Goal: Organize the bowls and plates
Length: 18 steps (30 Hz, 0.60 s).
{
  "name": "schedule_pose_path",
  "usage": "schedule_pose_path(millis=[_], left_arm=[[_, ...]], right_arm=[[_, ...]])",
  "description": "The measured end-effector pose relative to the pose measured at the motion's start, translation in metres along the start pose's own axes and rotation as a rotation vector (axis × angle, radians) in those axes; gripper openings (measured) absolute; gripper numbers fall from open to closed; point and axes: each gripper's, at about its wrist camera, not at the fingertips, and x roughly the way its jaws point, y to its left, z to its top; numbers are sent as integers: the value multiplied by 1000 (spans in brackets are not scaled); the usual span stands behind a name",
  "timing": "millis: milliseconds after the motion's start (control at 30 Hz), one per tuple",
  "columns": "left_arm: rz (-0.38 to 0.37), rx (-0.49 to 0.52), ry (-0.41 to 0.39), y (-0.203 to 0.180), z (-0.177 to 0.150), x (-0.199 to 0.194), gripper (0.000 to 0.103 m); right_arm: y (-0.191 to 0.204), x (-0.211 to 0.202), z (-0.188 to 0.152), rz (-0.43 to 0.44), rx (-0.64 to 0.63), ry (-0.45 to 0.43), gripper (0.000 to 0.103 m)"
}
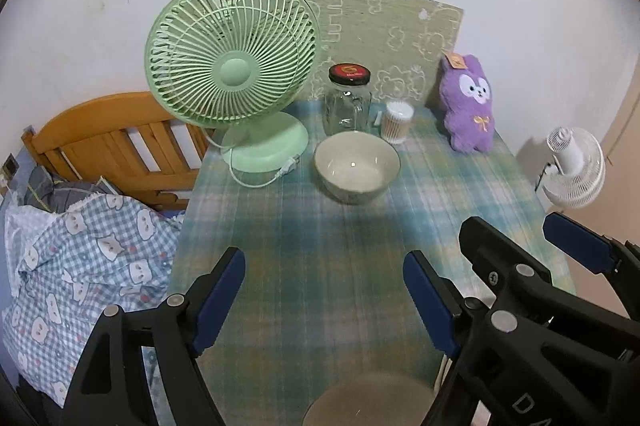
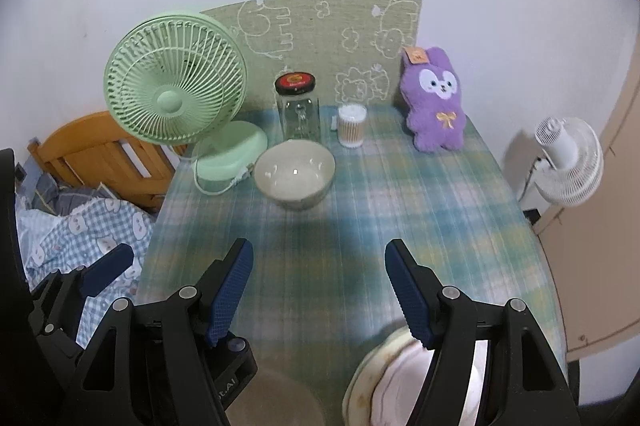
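A bedroom: wooden bed (image 1: 116, 141), checked bedding (image 1: 88, 258), plush toy (image 1: 468, 101)

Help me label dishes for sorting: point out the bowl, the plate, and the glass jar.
bowl (image 1: 356, 169): left wrist view, on its inner bottom.
plate (image 2: 384, 382): right wrist view, on its visible rim at the near edge.
glass jar (image 1: 347, 109): left wrist view, on its clear body.

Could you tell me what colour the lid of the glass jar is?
Black with a red centre on the jar lid, clearest in the left wrist view.
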Motion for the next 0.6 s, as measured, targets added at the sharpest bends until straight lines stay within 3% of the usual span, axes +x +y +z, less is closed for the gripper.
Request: schedule_pose_path(millis=[200,433,600], left_arm=[[20,-45,9,-7,30,30,83],[104,-58,-3,-13,61,69,81],[113,-78,6,-11,73,94,77]], right_arm=[[-11,37,36,16,-32,-10,72],[-20,86,69,52,-61,-7,72],[-24,122,85,63,-72,-4,71]])
